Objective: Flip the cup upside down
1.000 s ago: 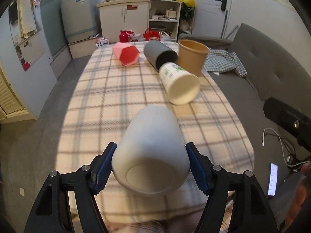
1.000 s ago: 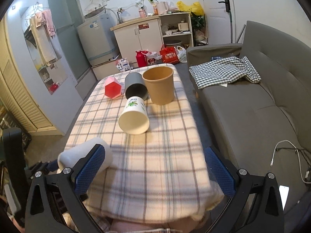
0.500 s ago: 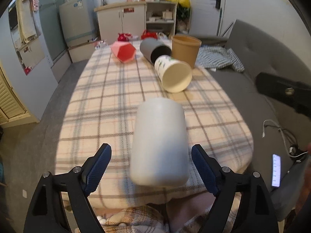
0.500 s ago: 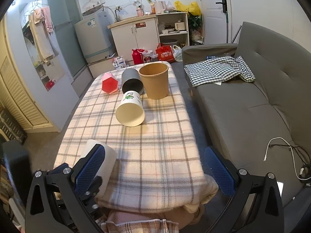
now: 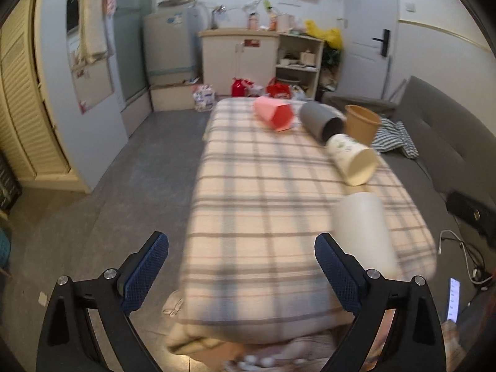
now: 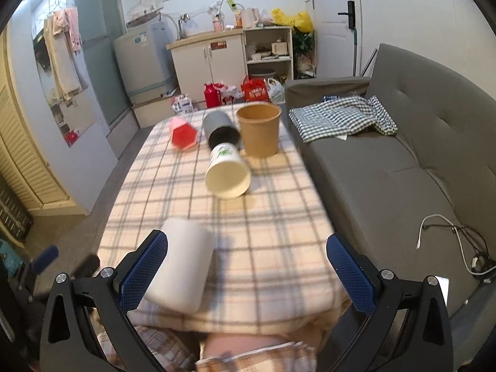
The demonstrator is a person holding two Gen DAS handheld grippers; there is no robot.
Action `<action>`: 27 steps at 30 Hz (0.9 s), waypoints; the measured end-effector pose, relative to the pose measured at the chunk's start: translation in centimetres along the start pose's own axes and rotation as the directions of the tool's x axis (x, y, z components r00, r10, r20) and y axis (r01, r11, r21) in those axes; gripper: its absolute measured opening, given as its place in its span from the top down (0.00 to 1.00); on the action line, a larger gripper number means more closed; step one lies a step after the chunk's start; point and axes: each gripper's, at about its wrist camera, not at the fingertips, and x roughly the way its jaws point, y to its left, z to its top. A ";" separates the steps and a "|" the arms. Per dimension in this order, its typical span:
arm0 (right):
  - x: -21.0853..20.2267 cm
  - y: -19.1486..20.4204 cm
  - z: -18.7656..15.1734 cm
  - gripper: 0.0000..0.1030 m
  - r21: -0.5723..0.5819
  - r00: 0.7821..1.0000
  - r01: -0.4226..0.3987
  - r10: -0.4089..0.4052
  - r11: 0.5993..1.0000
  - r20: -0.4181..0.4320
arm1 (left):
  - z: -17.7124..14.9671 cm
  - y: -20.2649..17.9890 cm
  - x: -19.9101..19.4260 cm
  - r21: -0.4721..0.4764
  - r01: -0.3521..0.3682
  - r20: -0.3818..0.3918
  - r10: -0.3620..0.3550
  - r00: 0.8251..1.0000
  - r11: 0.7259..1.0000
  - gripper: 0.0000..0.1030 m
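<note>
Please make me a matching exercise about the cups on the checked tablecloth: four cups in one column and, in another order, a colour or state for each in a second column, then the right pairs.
Cups
1. white cup
2. brown paper cup
3. grey cup
4. pink cup

States
A. stands upright, mouth up
B. has flat, angular sides
C. nearest the camera, close to the table's front edge
D. lies on its side, dark inside

Pairs: 1-C, 2-A, 3-D, 4-B
</note>
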 end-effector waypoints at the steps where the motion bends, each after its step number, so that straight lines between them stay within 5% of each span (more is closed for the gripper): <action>1: 0.3 0.6 -0.5 0.00 -0.008 1.000 -0.003 0.002 1.000 -0.015 | -0.1 0.8 0.2 -0.012 -0.007 -0.004 0.007 1.000 1.000 0.05; 10: 5.4 6.9 -4.8 0.00 -0.088 0.975 -0.073 0.053 0.993 -0.215 | -1.5 4.2 1.5 -0.068 -0.060 -0.030 0.058 0.998 0.996 0.05; 17: 8.0 7.5 -6.2 0.30 -0.084 0.960 -0.054 0.028 0.995 -0.278 | -1.8 5.1 2.7 -0.138 -0.045 -0.071 0.035 0.997 0.989 0.05; 27: 5.9 6.4 -4.1 0.30 -0.082 0.980 -0.083 0.067 0.993 -0.185 | -2.0 2.5 3.2 -0.055 -0.038 -0.083 0.033 0.996 0.998 0.05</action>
